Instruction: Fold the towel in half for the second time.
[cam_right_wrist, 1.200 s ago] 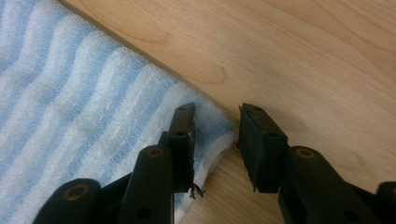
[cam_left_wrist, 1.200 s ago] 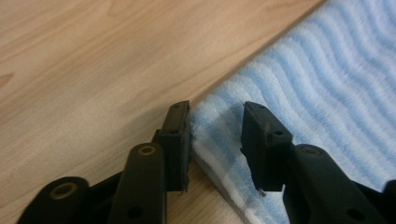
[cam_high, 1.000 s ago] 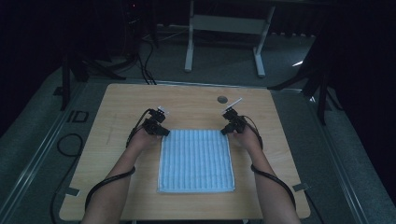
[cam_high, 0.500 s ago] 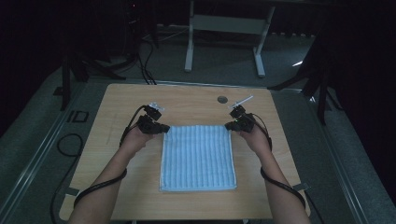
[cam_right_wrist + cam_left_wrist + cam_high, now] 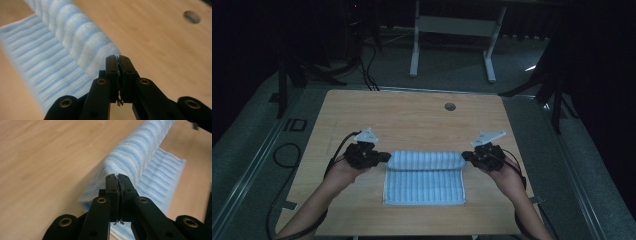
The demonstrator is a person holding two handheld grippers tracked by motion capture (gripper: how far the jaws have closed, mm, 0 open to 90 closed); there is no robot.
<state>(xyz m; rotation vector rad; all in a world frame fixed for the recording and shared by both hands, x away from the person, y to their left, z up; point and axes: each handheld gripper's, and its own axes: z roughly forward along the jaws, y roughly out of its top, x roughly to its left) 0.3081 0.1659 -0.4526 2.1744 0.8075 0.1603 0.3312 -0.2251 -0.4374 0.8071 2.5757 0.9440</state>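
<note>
- Dim room around a light wooden table, with a white metal frame standing on the grey floor beyond the far edge and black cables trailing at far left.
- Near the far right of the tabletop, a round grommet hole; otherwise bare wood grain, with a dark cable loop lying off the left edge.
- Centre-near on the table: a blue-and-white striped towel, near part lying flat, far edge raised and curled over toward the near side.
- Left gripper at the towel's far-left corner, jaws pressed together with only the thin cloth corner pinched between them, as seen close up in the left gripper view.
- Right gripper at the far-right corner, likewise clamped tight on the cloth; same pinch seen in the right gripper view.
- Both hands level with each other, far edge stretched between them as a raised roll above the flat part.
- Judged progress: corners grasped and lifted, fold roughly halfway over; far edge not yet laid on the near edge.
- Left to do, by this reading: carrying the raised edge on to the near side, lining it up with the near edge, lowering it and letting go.
- Likely risk: one corner slipping or the two sides landing unevenly, giving a skewed fold.
</note>
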